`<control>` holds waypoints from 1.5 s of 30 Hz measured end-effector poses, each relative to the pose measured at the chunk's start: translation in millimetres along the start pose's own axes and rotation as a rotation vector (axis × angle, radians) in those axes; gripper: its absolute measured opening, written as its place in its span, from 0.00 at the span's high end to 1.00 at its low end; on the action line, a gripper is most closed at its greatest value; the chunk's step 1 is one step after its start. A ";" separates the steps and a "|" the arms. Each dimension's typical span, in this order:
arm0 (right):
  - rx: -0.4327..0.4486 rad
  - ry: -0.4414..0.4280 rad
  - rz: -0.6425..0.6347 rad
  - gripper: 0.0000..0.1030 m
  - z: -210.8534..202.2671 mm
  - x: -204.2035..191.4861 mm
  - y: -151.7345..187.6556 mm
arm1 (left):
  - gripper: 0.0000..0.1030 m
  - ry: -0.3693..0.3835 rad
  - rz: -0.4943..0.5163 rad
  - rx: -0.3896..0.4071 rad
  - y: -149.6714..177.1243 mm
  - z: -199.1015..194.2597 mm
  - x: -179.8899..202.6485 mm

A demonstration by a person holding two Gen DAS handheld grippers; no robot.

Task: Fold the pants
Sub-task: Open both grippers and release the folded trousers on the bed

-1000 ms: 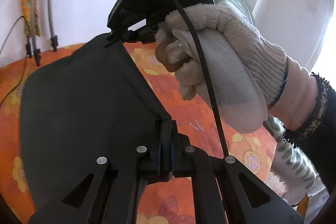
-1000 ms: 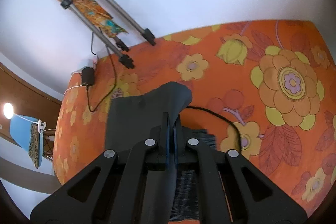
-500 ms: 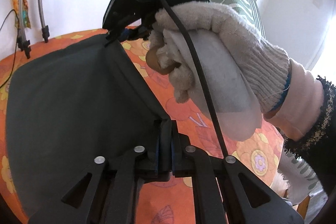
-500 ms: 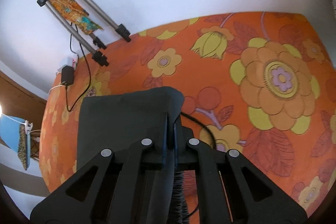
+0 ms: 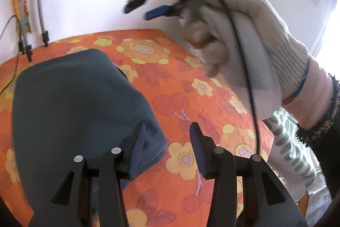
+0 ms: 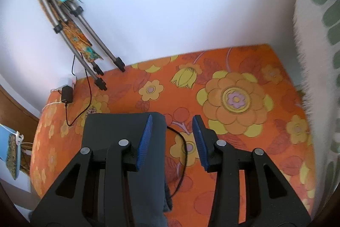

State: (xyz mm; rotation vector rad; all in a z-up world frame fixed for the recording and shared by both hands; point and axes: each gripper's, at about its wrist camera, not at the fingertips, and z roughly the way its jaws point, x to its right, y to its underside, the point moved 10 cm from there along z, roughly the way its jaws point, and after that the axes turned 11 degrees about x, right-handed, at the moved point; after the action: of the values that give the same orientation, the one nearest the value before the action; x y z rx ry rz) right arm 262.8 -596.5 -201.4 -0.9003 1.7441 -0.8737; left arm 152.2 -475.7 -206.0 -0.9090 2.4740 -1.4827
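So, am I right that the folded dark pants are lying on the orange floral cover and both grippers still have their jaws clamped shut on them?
Not quite: the pants do lie folded on the orange floral cover, but neither gripper is clamped. The left wrist view shows the left gripper with its jaws apart, and the right wrist view shows the same for the right gripper. Both have let go.

Dark folded pants [image 5: 74,103] on bedspread
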 end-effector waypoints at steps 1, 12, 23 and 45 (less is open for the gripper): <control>0.011 0.004 -0.010 0.54 -6.3 -1.6 -1.0 | 0.57 -0.010 -0.003 0.005 -1.3 -7.4 -3.5; 0.084 0.006 -0.106 0.48 -79.3 -39.6 20.1 | 0.46 -0.120 0.018 0.080 -18.1 -81.1 -44.3; 0.103 0.001 -0.104 0.33 -101.2 -65.7 60.9 | 0.44 -0.227 0.037 0.104 -20.9 -114.1 -87.8; -0.018 0.005 -0.056 0.08 -32.2 -22.2 77.1 | 0.37 -0.258 -0.338 0.029 -17.3 -92.8 -229.8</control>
State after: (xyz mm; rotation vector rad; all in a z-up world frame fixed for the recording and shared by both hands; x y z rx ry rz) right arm 224.2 -535.7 -249.2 -0.9635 1.7410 -0.8987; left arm 310.4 -284.9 -189.3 -1.4680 2.1880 -1.3764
